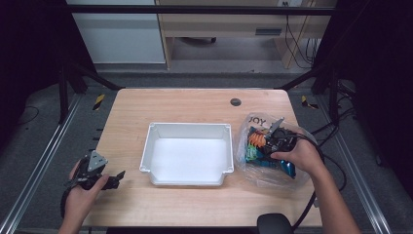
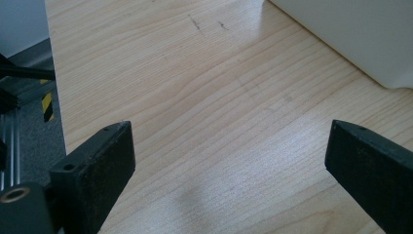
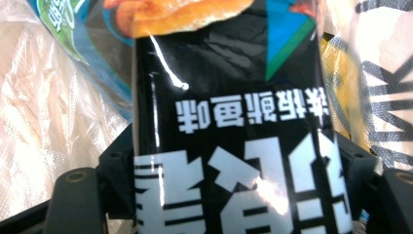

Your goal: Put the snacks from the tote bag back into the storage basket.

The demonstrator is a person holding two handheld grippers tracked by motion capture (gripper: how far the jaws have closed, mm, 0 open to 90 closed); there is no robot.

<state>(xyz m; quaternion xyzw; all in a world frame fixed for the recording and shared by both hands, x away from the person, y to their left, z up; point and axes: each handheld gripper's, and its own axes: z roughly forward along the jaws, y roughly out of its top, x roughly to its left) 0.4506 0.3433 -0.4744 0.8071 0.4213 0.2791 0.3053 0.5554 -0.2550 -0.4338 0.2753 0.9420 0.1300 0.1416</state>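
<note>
On the left, the left tool [image 1: 104, 176] rests low over the near-left corner of the wooden surface [image 1: 195, 105], held by the person's left hand [image 1: 83, 192]. Its jaws stand wide apart with only bare wood between them, so I judge it is waiting and kept away from the work. In the middle lies the white tray [image 1: 187, 127], which holds nothing; it seems placed there to receive things from the bag. On the right, the clear plastic bag [image 1: 255, 124] lies just beside the tray, with colourful snack packets inside. The right tool [image 1: 272, 141] reaches into this bag, and in the right gripper view its jaws sit on both sides of a black snack packet [image 3: 229, 87] and press on it, probably to lift it out.
</note>
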